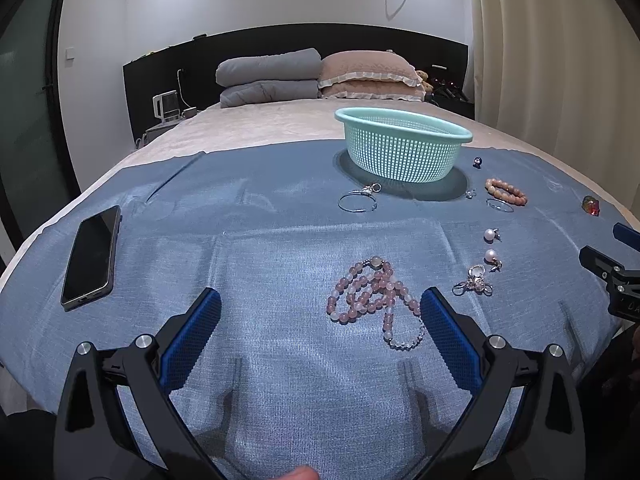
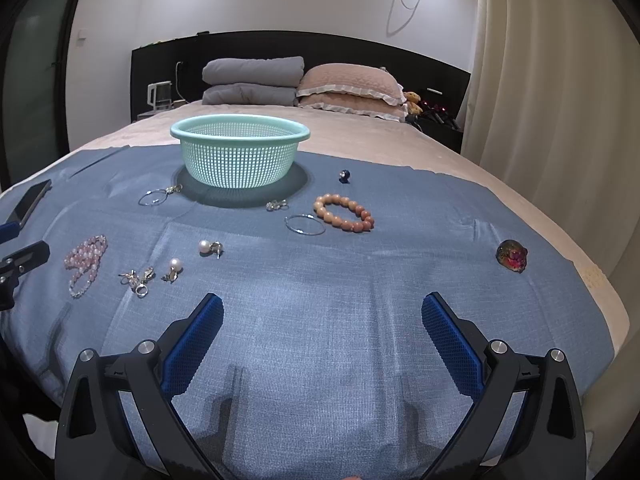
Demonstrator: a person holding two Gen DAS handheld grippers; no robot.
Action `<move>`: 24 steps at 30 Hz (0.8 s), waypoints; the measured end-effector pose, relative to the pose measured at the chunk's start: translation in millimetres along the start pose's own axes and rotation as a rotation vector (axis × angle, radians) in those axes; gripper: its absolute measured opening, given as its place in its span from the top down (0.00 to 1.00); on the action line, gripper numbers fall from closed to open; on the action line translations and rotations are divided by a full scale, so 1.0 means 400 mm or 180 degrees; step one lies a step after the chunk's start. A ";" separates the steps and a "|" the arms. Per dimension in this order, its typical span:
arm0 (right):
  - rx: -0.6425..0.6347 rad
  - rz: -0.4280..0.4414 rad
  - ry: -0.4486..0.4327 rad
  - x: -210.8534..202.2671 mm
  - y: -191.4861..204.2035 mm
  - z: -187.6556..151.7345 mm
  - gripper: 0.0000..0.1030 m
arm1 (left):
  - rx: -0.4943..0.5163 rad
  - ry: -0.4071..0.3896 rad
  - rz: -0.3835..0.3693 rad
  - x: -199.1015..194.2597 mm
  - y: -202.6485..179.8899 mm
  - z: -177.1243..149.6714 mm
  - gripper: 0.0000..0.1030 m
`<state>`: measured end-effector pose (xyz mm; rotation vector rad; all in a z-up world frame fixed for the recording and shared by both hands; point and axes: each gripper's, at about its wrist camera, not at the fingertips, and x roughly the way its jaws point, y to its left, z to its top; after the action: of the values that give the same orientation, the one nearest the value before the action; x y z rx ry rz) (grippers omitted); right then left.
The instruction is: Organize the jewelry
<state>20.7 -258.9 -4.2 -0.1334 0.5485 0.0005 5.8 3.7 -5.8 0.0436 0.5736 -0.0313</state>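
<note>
Both grippers hover low over a blue cloth (image 2: 320, 320) spread on a bed (image 2: 360, 128), each with jaws wide apart and holding nothing. Nearest the left gripper (image 1: 320, 316) lies a pink bead necklace (image 1: 372, 296), bunched in loops just ahead of its right finger. The right gripper (image 2: 322, 320) has only bare cloth between its fingers.

Slightly farther lie a cluster of silver clasps (image 2: 138, 280) and 2 pearl earrings (image 2: 174, 268), near each other, between the necklace and the middle of the cloth. A red and dark stone (image 2: 512, 255) sits well apart at the right edge. A phone (image 1: 92, 258) lies at the left side.

Beyond these, a thin hoop (image 2: 305, 225) touches or nearly touches an orange bead bracelet (image 2: 344, 214). A small silver piece (image 2: 277, 205), another hoop with a charm (image 2: 156, 196) and a dark blue bead (image 2: 345, 176) lie near a mint green basket (image 2: 240, 132), which stands upright. Pillows (image 2: 348, 88) are stacked at the headboard.
</note>
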 end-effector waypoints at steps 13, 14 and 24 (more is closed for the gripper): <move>-0.0094 0.0008 0.0031 0.004 0.014 -0.005 0.07 | 0.0017 0.0013 -0.0022 0.003 -0.008 0.003 0.05; -0.0095 0.0014 0.0030 0.005 0.014 -0.004 0.07 | 0.0009 0.0016 -0.0025 0.003 -0.008 0.004 0.05; -0.0145 0.0156 -0.0017 0.002 0.019 0.032 0.07 | 0.0153 -0.0046 -0.0004 0.010 -0.014 0.041 0.05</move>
<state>27.8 -249.9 5.4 -0.1643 0.5465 0.0611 17.9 -2.8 5.4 0.0897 0.5585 -0.0467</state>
